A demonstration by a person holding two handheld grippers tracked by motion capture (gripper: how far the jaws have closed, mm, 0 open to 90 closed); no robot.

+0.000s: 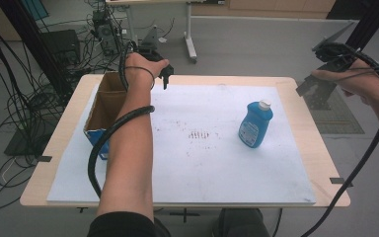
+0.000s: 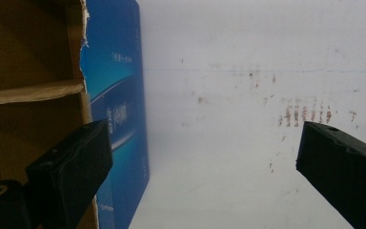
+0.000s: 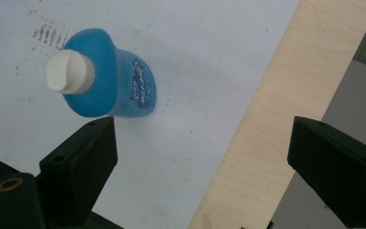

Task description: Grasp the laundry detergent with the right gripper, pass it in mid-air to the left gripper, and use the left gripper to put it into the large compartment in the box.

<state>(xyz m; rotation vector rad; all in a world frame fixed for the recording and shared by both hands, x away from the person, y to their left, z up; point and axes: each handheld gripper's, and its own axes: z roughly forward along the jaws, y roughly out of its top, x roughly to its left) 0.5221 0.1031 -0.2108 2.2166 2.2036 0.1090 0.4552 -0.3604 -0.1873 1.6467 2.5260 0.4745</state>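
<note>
Blue bottle (image 1: 255, 125) stands untouched as the right gripper (image 3: 200, 157), jaws wide apart, hovers above it, likely needing to descend; the left gripper (image 2: 205, 162) gapes beside the cardboard box (image 1: 101, 108).

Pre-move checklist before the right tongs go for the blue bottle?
1. Blue plastic bottle with white cap upright on the white mat: ok.
2. Cap closed: cannot tell.
3. Right tongs open, nothing between the jaws: ok.
4. Right tongs lined up on the bottle: not ok; in the right gripper view it sits up and left of the gap.
5. Left tongs open, nothing between them, by the open cardboard box with blue outer sides: ok.
6. Bare mat between bottle and box: ok.
</note>
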